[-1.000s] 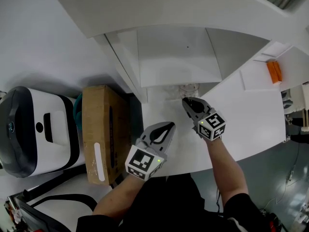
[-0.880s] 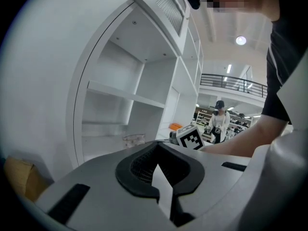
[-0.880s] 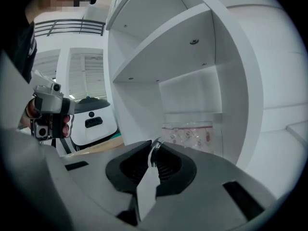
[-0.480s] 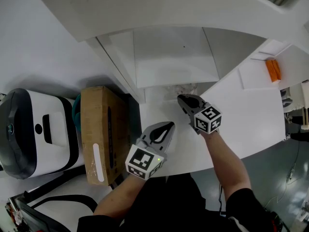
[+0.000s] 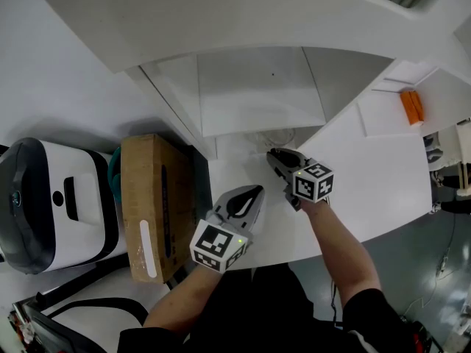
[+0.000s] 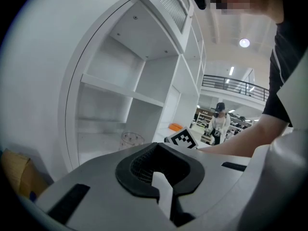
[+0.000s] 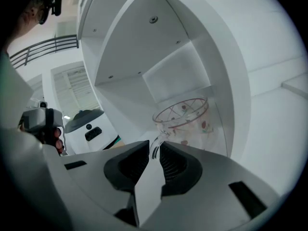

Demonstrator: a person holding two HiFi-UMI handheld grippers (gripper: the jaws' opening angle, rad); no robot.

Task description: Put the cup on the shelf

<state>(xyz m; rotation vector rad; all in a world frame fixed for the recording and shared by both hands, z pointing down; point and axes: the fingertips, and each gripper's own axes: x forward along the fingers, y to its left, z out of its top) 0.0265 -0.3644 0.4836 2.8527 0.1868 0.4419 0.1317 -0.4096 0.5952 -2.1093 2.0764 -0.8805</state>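
The glass cup was pinched by its handle in the right gripper (before the white shelf); the left gripper was seen pressed together, empty.

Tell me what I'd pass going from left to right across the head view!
white-and-black machine → cardboard box → left tongs → right tongs, pinching the cup by its handle → orange thing
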